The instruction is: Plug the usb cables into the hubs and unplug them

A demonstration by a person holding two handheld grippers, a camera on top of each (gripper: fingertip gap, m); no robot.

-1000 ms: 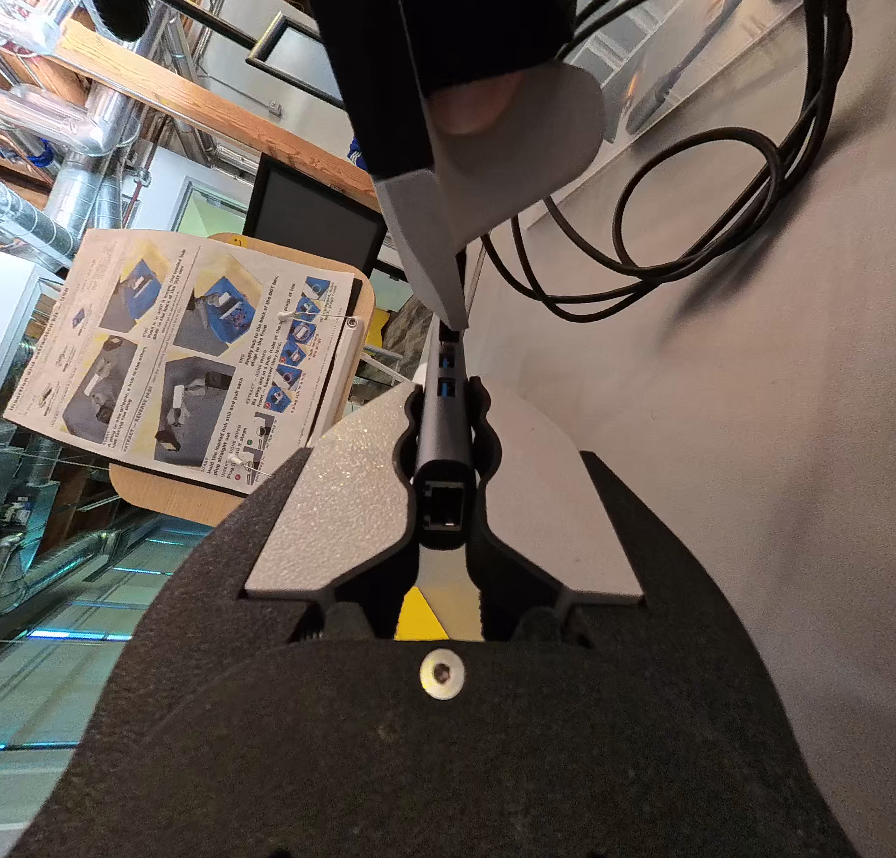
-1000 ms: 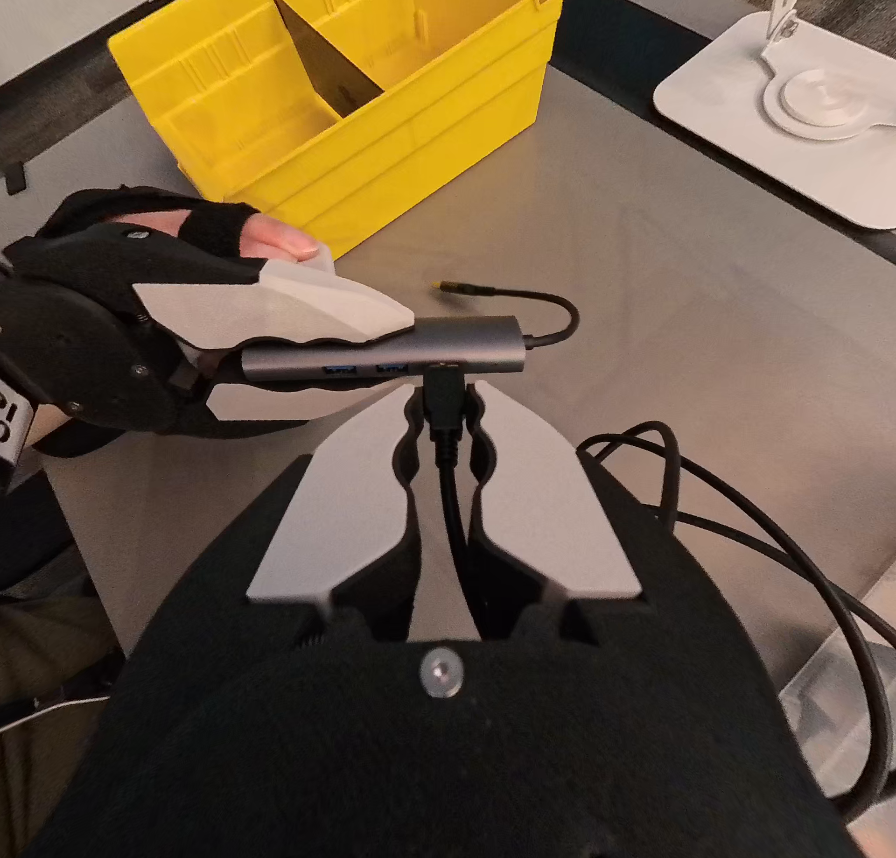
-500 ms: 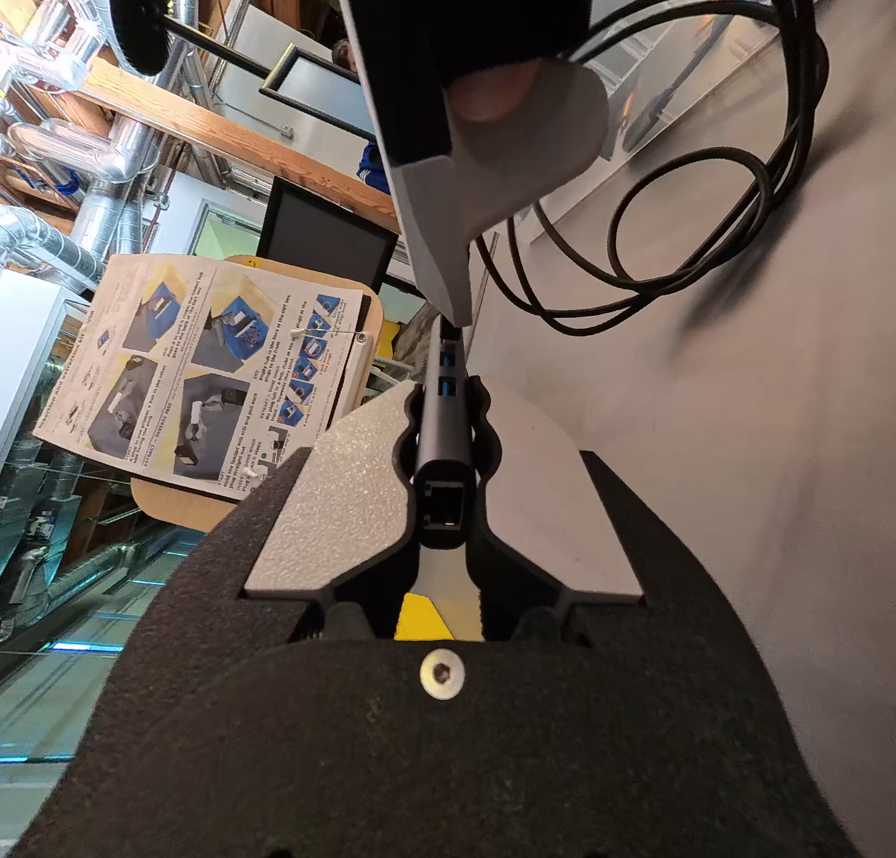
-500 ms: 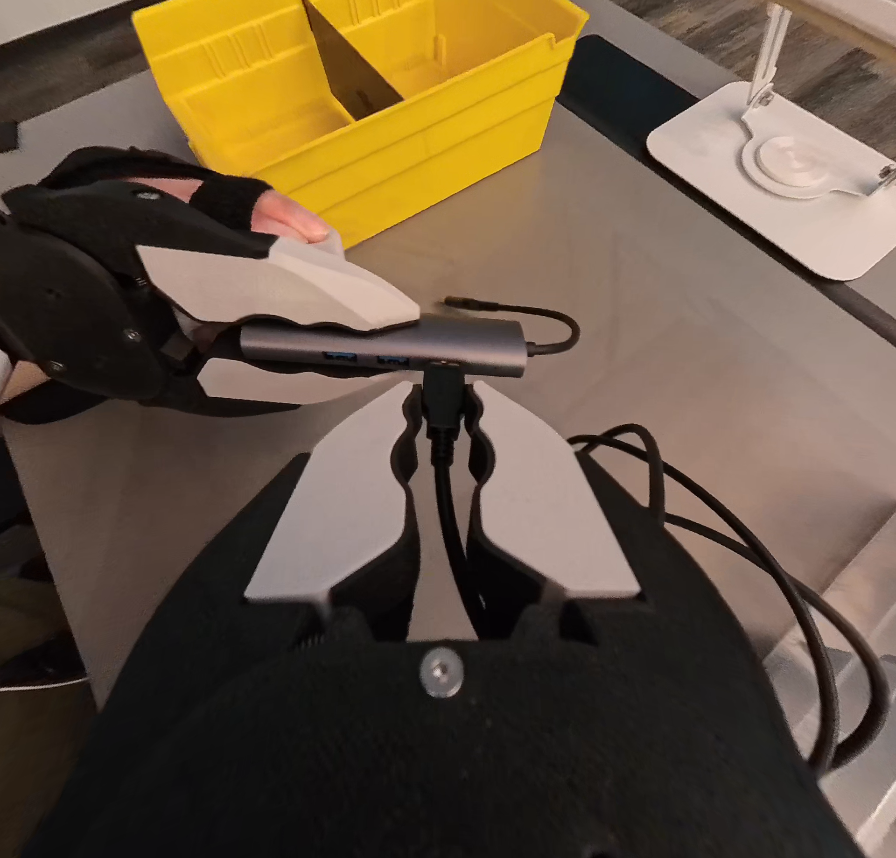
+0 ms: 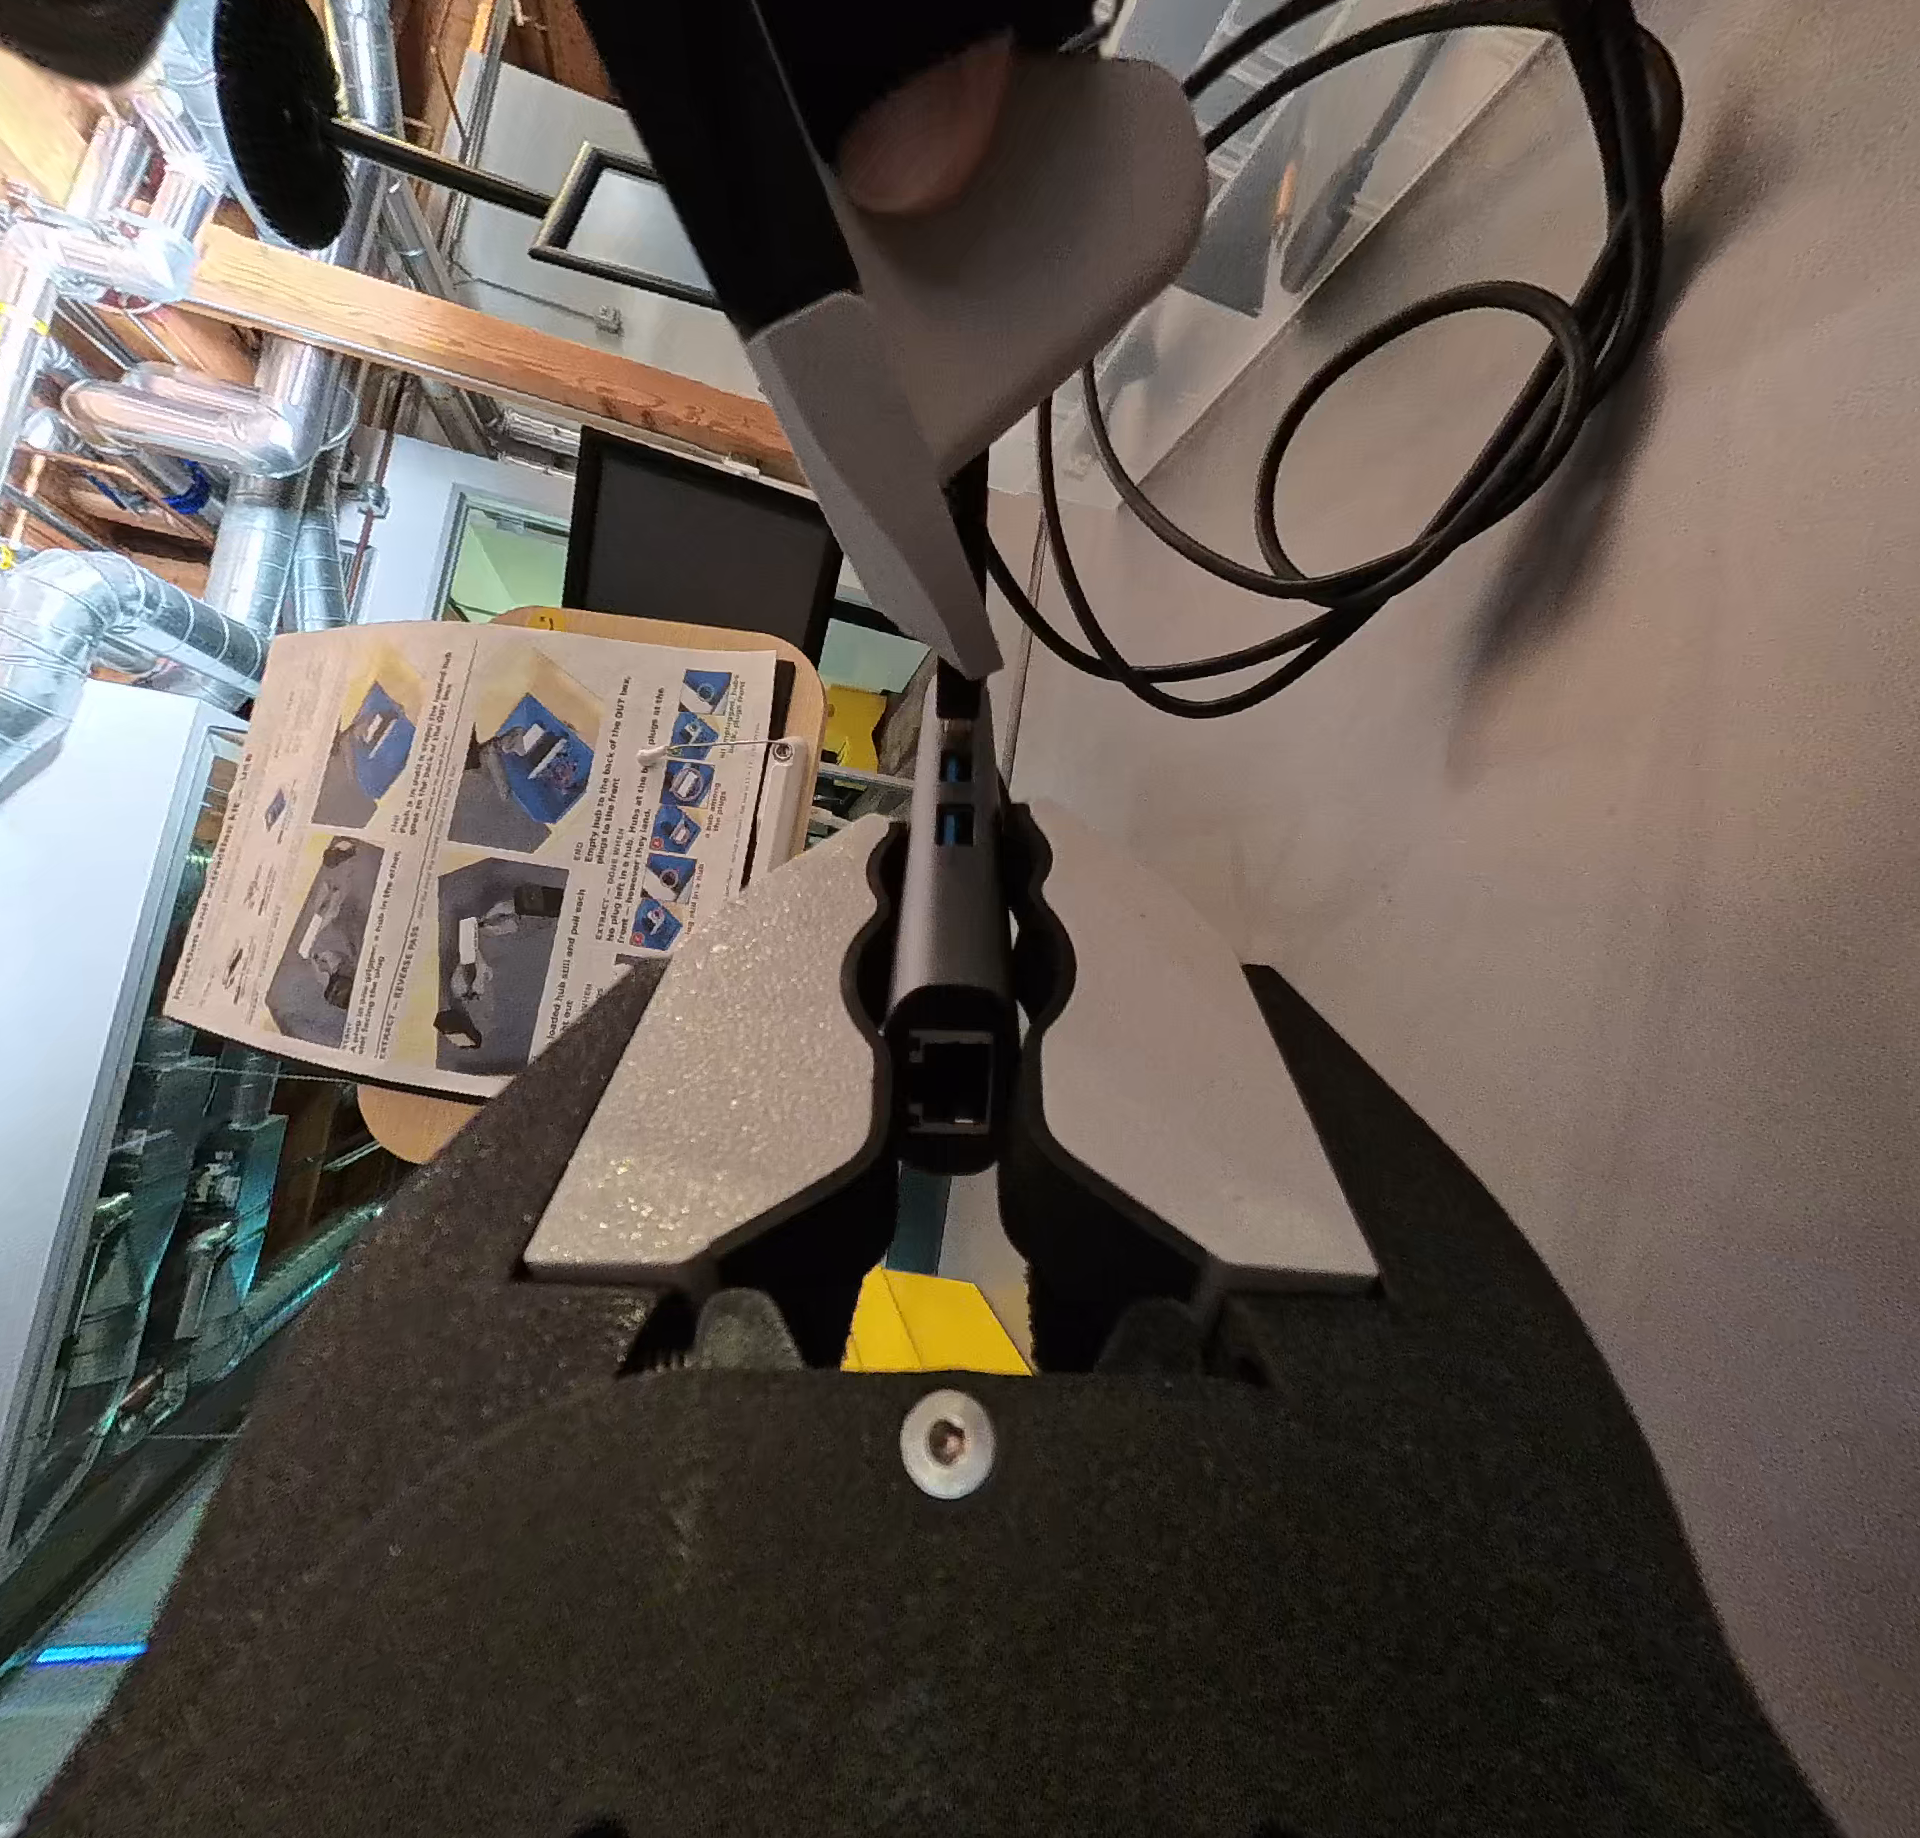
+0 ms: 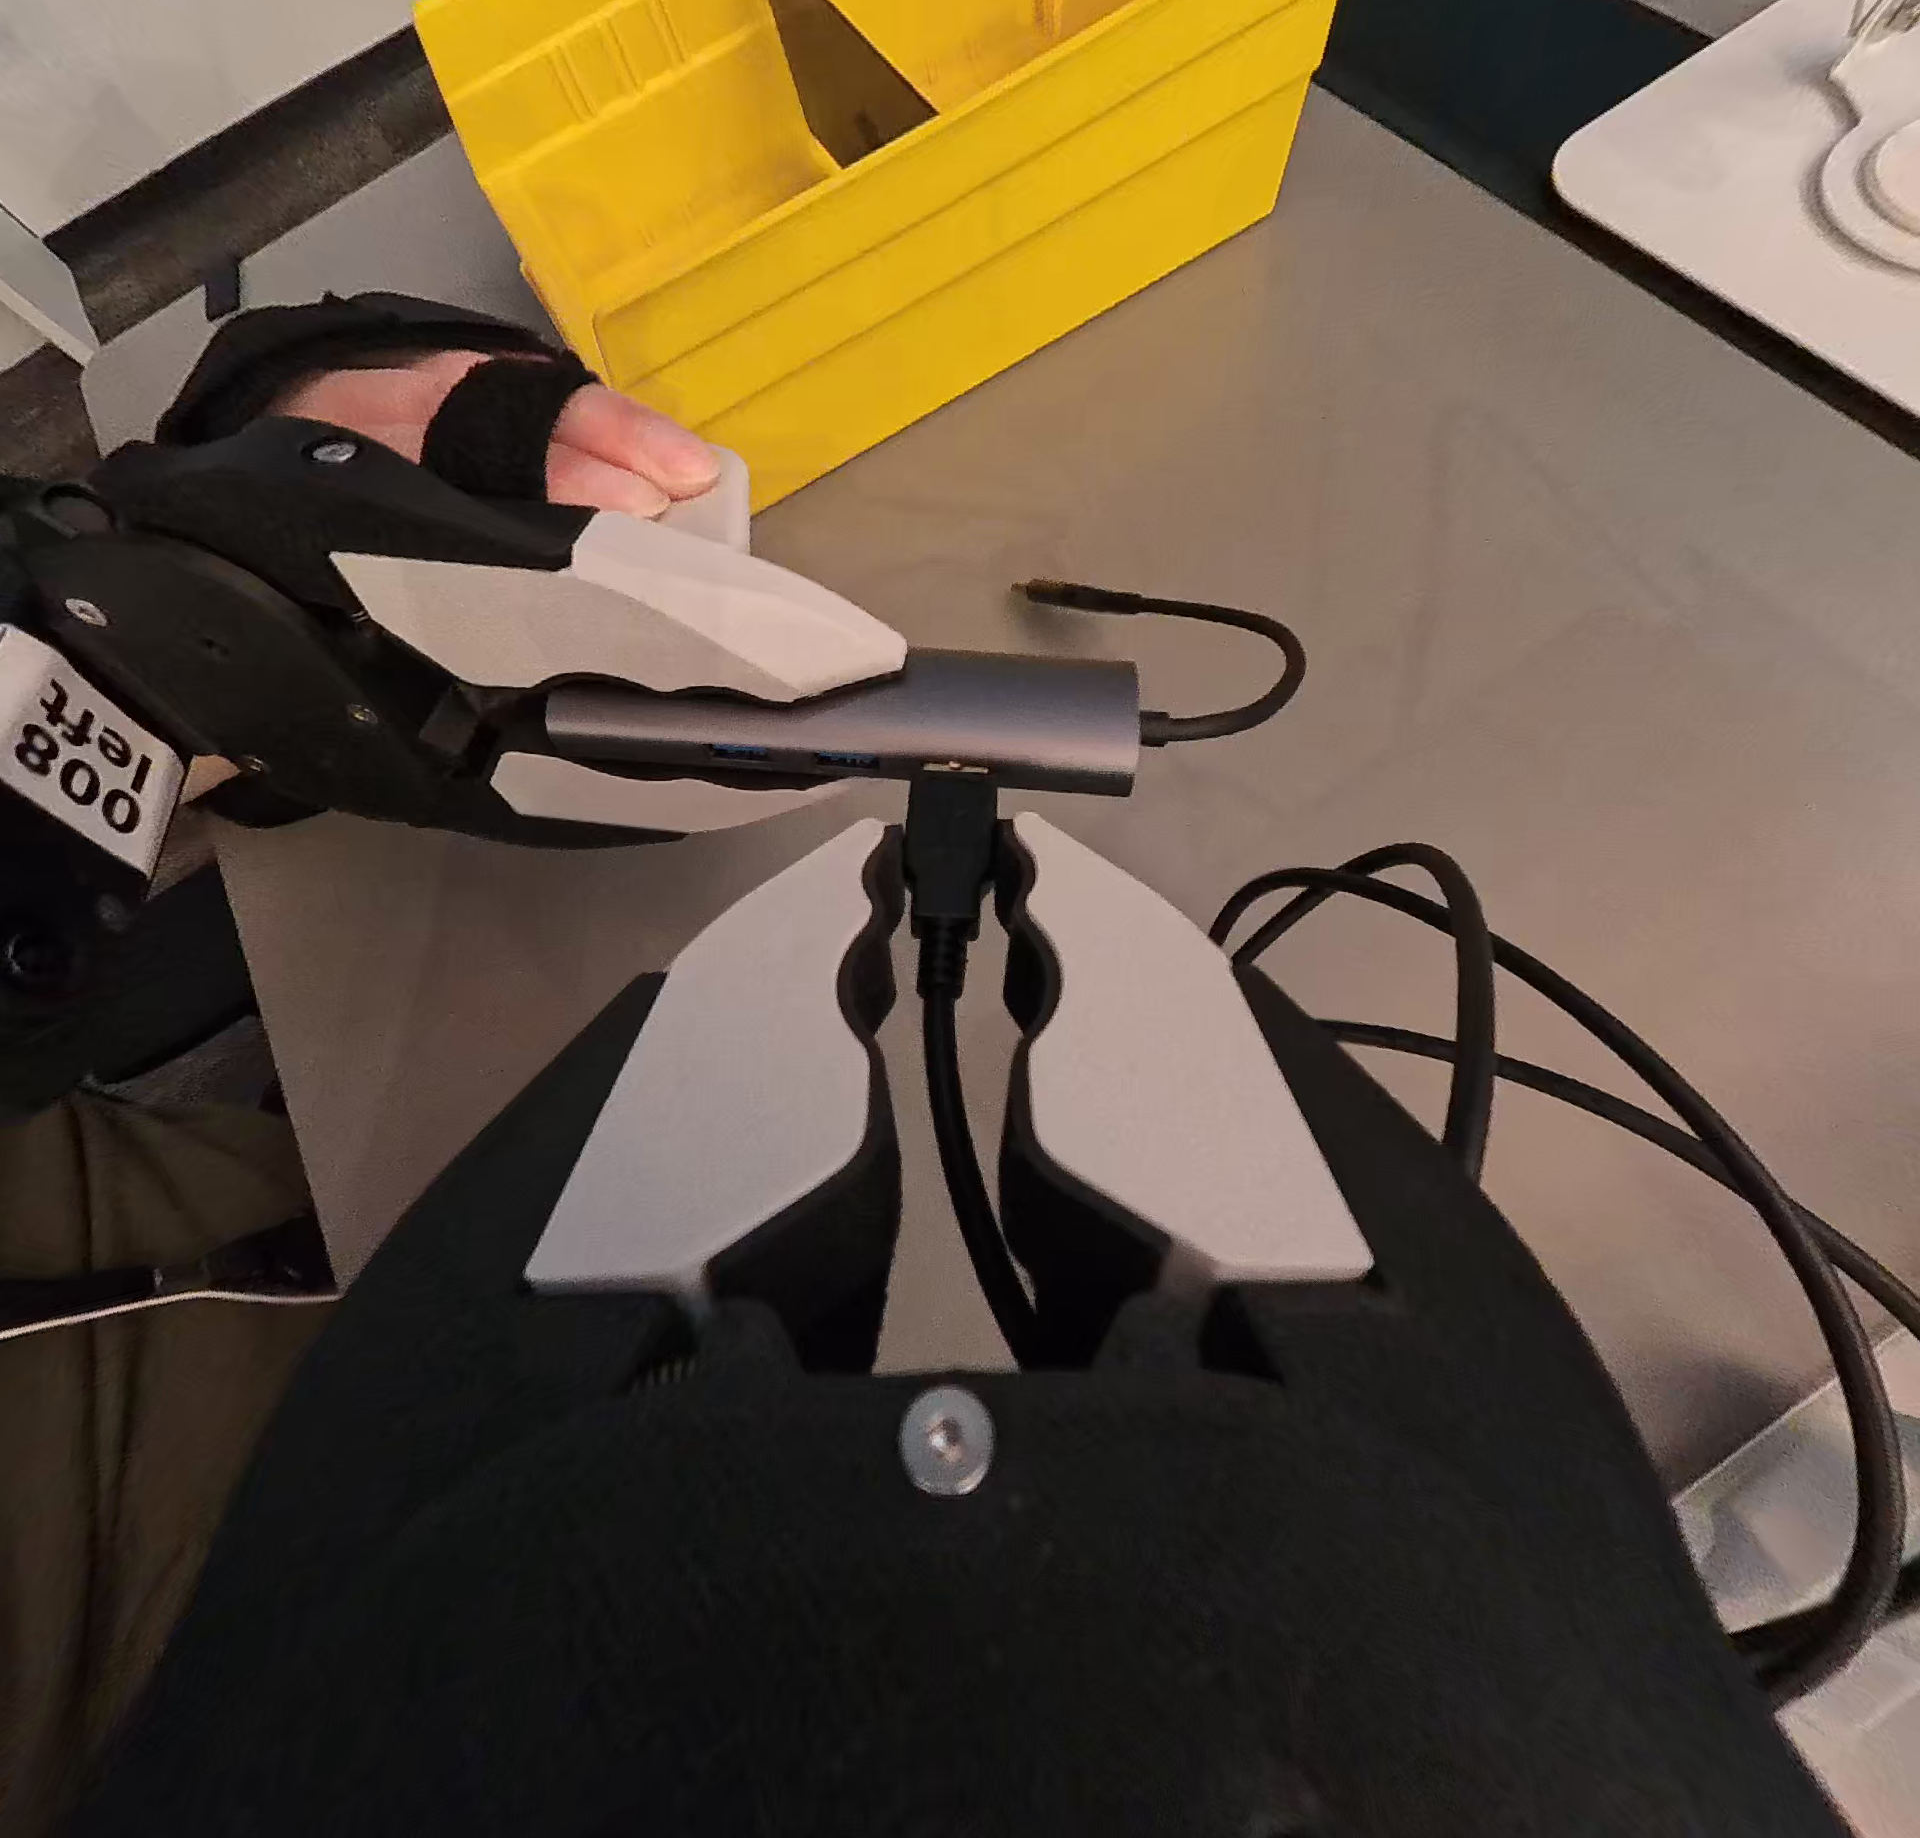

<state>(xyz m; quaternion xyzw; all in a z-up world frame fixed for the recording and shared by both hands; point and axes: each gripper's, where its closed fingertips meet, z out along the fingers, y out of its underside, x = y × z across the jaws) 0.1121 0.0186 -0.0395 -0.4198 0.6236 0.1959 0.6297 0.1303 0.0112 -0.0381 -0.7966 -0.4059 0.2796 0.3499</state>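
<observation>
Left gripper (image 6: pixel 790 749) clamps the hub (image 6: pixel 997 713); right gripper (image 6: pixel 948 832) pinches the plug (image 6: pixel 948 858), now backed partly out, metal showing: unplugging under way.

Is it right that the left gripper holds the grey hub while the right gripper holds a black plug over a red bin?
Not quite: the bin is yellow, not red, as the right wrist view shows, and it stands beyond the hub. The rest holds: the left gripper is shut on the grey hub, and the right gripper is shut on the black plug.
</observation>
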